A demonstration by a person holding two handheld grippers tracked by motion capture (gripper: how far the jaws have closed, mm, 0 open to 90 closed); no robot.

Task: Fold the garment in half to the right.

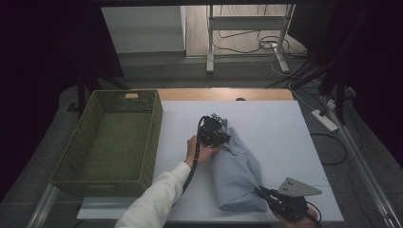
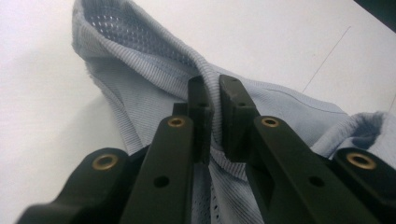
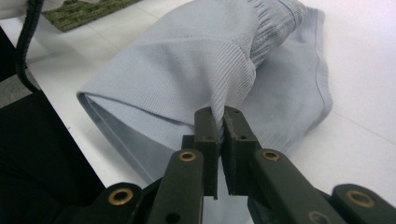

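High view: pale blue ribbed garment (image 1: pixel 236 166) lies folded on the white worktop (image 1: pixel 280 128), long axis running from far-centre toward the near right edge. Left claw (image 1: pixel 223 127) clamped on its far end, right claw (image 1: pixel 261 191) clamped on its near end; each hand holds its own end. Woven basket (image 1: pixel 90 176) sits well left, nearer the left hand. Fabric soft, bunched at both grips.

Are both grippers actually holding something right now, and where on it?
Yes. The left gripper pinches a ribbed fold at the far end of the light blue garment; the right gripper pinches a fold at its near end.
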